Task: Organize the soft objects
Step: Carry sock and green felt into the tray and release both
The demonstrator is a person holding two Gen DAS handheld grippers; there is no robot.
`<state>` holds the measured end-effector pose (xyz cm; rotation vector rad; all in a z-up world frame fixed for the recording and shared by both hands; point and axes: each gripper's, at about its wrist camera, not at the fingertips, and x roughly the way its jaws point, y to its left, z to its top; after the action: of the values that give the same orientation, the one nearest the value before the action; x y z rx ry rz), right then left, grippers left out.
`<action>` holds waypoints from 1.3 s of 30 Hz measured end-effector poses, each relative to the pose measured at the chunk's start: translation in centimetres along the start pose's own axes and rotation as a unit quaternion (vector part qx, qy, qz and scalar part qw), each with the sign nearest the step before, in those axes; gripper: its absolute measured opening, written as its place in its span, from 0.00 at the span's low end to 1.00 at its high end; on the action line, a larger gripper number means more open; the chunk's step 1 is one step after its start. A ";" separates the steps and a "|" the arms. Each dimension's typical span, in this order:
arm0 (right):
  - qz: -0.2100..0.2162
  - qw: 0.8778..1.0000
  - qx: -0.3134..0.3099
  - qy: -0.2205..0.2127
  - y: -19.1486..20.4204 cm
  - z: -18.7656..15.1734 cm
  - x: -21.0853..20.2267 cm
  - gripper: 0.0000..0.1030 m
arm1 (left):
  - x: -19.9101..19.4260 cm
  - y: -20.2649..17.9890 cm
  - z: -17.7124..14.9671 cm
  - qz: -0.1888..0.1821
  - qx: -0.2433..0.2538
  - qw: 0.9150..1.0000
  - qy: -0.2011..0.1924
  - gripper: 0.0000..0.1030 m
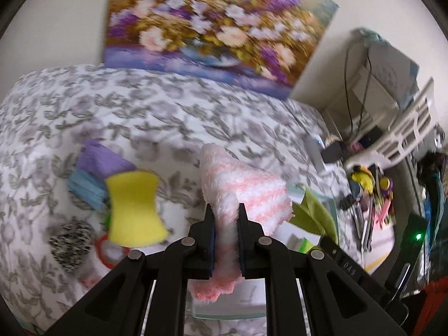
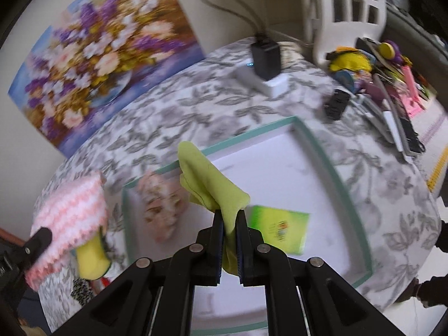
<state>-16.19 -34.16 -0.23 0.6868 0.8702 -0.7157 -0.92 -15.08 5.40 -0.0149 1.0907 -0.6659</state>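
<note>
No readable writing anywhere: faint white characters sit on the black body of the other tool at the lower right of the left wrist view, too blurred to make out, and the print on the green packet is a smear.

Containers next. A shallow white tray with a teal rim lies right under and beyond the right jaws. Inside it, the green packet sits just right of the jaws, and a pale pink floral item lies to their left.

The left gripper is clenched on a fluffy pink-and-white striped cloth, which bunches up ahead of the jaws and hangs out below them. The right gripper is clamped on a lime-green cloth that stands up beyond its tips, above the tray.

Left of the left jaws, on the grey leaf-print cover, rest a yellow sponge, a folded purple cloth, a blue one and a black-and-white speckled piece.
</note>
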 end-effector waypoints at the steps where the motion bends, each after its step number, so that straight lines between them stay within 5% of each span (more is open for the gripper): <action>1: -0.004 1.000 0.003 -0.002 -0.7 0.2 0.1 0.09 | 0.5 -0.5 -0.2 -0.001 0.005 1.000 0.005 0.13; 11: -0.014 1.000 0.013 -0.012 -3.5 1.8 2.3 0.11 | 6.4 -3.3 -1.8 0.008 0.030 0.998 0.057 0.13; 23: -0.026 0.999 0.012 0.029 -4.0 1.7 6.3 0.11 | 12.0 -3.5 -3.9 0.040 0.045 0.990 0.124 0.14; 39: -0.040 0.998 -0.001 0.057 -3.7 0.7 6.9 0.11 | 12.6 -2.1 -5.3 0.069 0.046 0.982 0.169 0.16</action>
<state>-15.66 -38.63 -6.65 0.6998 1.0063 -0.7522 -2.70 -21.57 -6.70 0.2598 1.3712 -0.6065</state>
